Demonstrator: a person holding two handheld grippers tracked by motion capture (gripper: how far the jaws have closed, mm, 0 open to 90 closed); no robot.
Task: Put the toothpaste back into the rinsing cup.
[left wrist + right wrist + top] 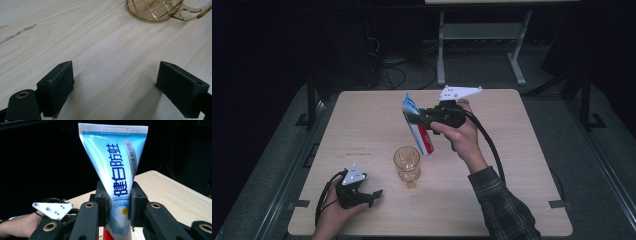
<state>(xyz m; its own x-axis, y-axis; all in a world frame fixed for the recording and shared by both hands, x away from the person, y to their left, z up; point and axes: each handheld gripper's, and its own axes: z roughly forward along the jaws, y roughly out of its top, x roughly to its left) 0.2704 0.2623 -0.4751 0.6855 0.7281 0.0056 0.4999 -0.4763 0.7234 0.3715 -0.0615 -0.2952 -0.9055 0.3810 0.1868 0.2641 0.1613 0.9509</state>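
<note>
Right claw [412, 120], centre of the high view, is clamped on a blue, white and red plastic toothpaste tube [418, 127], held clear above the pale wooden bench [512, 150], crimped end uppermost. In the right gripper view the pads press the tube [117, 175] on both sides. Left claw [377, 194], lower left, rests on the bench, its jaws wide apart and empty. An amber glass mug [406, 165] stands just beside the tube's lower end, right of the left claw.

A lab — bare wooden table [362, 125]; floor cables [392, 75]; dark surroundings.
</note>
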